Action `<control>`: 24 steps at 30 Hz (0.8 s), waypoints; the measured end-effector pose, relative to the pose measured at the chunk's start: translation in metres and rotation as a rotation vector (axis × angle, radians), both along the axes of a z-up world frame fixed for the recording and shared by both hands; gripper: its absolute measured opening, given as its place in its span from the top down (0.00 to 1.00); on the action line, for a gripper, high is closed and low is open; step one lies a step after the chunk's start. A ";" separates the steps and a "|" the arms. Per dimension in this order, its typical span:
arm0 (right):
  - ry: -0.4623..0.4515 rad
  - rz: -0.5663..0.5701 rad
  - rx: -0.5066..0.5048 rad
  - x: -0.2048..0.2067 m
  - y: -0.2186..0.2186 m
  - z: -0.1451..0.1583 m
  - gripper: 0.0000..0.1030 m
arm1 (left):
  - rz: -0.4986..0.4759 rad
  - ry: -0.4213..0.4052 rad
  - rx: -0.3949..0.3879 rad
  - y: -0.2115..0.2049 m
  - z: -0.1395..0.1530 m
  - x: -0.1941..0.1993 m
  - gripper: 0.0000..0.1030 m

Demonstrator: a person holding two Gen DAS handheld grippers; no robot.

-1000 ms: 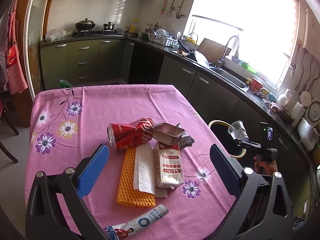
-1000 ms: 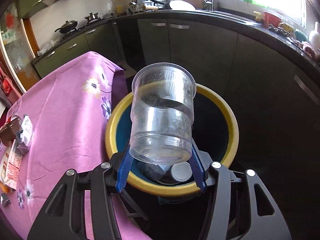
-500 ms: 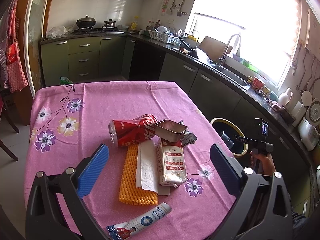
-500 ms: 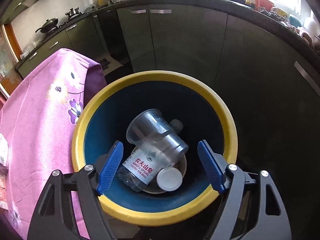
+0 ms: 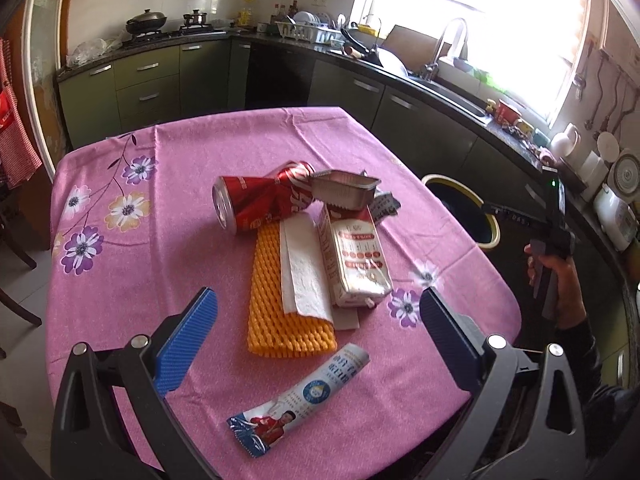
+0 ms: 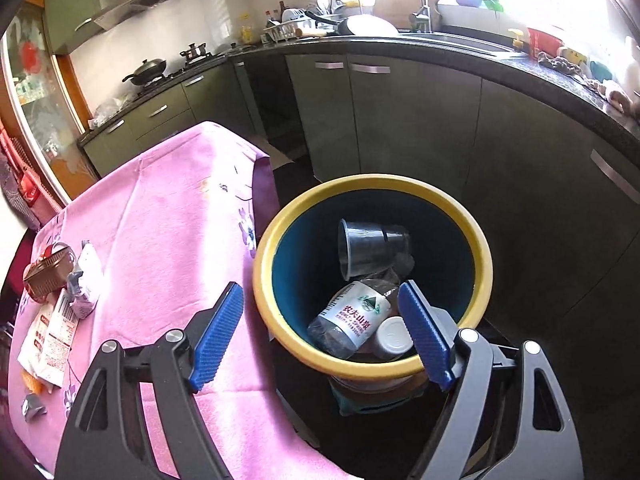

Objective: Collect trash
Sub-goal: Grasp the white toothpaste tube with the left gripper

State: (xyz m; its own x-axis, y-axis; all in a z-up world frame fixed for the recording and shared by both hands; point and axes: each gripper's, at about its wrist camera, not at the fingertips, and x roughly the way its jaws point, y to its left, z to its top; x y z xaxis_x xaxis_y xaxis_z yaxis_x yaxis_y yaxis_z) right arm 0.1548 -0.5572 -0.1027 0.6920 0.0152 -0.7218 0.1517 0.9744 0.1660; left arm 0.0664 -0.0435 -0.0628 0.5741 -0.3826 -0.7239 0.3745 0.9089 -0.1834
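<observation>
Two grippers in play here. The left gripper [image 5: 318,326] hung over the pink flowered tablecloth [image 5: 192,272] with its blue pads spread wide and nothing between them. Under it sat the leftover trash in a loose pile: a crushed red can [image 5: 260,202] on its side, a foil tray [image 5: 343,187] leaning against the can's far end, a milk carton [image 5: 354,258] lying flat, a white paper napkin [image 5: 304,270] overlapping an orange foam net [image 5: 286,304], and a toothpaste-style tube [image 5: 298,398] closest to the camera, a bit apart from the rest.

The right gripper [image 6: 320,330] was over the near rim of the yellow-rimmed bin [image 6: 280,224], which stood just beside the table edge. Its jaws were opening, wide apart and gripping nothing. Down in the bin, a clear plastic cup [image 6: 372,248] lay on its side on top of a labelled water bottle [image 6: 350,318], with a white lid [image 6: 394,334] next to that.
</observation>
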 end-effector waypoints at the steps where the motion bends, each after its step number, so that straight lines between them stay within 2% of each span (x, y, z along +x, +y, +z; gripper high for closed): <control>1: 0.001 0.005 0.000 -0.001 0.004 0.001 0.23 | -0.010 0.010 0.013 0.000 -0.004 -0.002 0.07; 4: 0.002 0.018 0.006 -0.002 0.012 -0.001 0.23 | -0.041 0.026 0.034 -0.001 -0.013 -0.009 0.07; 12: 0.020 0.052 0.001 -0.002 0.024 -0.005 0.23 | -0.233 0.080 0.087 -0.023 -0.047 -0.025 0.07; 17: 0.019 0.060 -0.001 -0.004 0.028 -0.004 0.22 | -0.231 0.159 0.093 -0.021 -0.070 -0.014 0.07; 19: 0.022 0.063 -0.002 -0.004 0.029 -0.005 0.22 | -0.225 0.178 0.084 -0.019 -0.076 -0.010 0.12; 21: 0.028 0.067 -0.003 -0.004 0.030 -0.006 0.22 | -0.219 0.199 0.085 -0.018 -0.081 -0.006 0.25; 24: 0.031 0.070 -0.001 -0.003 0.030 -0.006 0.22 | -0.221 0.187 0.102 -0.020 -0.082 -0.007 0.31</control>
State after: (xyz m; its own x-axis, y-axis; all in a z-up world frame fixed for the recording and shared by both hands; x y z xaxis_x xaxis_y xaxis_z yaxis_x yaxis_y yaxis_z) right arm 0.1519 -0.5270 -0.1086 0.6666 0.0621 -0.7428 0.0880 0.9830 0.1612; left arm 0.0592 -0.0631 -0.1447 0.3385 -0.4028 -0.8504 0.5333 0.8267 -0.1793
